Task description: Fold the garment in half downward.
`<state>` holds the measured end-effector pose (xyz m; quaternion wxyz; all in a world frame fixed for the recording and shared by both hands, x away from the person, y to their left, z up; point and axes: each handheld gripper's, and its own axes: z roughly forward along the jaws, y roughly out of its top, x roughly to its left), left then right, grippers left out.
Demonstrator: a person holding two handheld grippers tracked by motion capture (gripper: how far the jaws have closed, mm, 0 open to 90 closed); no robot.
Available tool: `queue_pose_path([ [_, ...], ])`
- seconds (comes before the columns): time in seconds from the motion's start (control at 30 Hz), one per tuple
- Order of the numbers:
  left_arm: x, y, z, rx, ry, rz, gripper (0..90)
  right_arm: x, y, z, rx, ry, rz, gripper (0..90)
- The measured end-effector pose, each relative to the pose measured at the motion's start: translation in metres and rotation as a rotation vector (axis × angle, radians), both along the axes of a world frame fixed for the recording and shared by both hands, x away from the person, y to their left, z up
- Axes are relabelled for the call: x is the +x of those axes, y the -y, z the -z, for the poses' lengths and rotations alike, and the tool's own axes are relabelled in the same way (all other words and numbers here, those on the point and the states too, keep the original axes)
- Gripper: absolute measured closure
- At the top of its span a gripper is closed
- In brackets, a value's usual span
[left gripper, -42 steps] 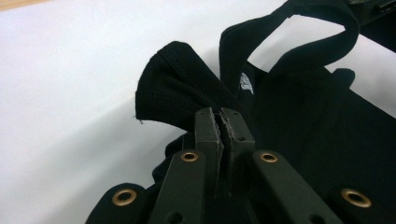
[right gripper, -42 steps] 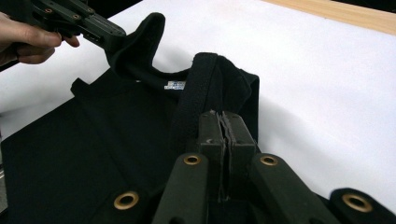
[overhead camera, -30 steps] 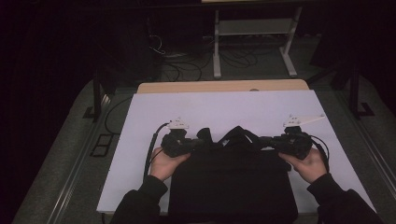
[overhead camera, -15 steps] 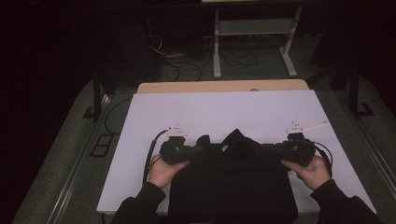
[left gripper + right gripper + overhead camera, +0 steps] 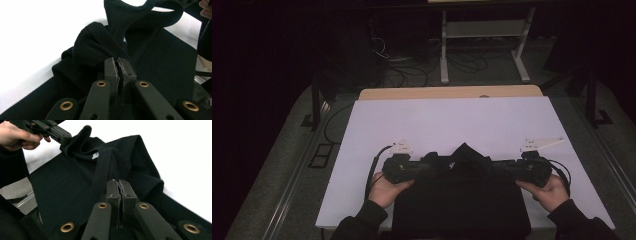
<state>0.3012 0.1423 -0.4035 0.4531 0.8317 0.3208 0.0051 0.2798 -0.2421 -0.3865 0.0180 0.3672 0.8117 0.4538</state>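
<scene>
Your left hand comes in over the near edge of the white rectangular table top and holds the left gripper, a black two-jaw tool lying level and aimed toward the middle of the table. In the left gripper view its jaws are pressed together on a fold of the black knit garment, with the cloth bunching up just past the pads. A ribbed band of that cloth rises beyond the pinch and loops over toward the far side.

The garment lies on the near half of the table between your two hands. Its broad lower part is flat and reaches the near edge, while its upper edge is gathered into a raised peak midway between the grippers. A small white label shows on the cloth in the right gripper view.

To the right, your right hand holds the right gripper, also level and pointing inward at the left one. Its jaws are likewise clamped on the garment, on a ribbed strip that runs up from the pads. The two grips sit at opposite ends of the gathered upper edge. Beyond the white top, a pale wooden board edge shows at the far side.
</scene>
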Motion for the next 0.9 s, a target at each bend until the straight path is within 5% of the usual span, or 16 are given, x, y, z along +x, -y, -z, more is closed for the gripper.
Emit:
queue_pose_path([
  [0.9, -0.027, 0.001, 0.012, 0.017, -0.060, 0.080, 85.5, -0.024, -0.002, 0.014, -0.021, -0.087, -0.078, 86.1],
])
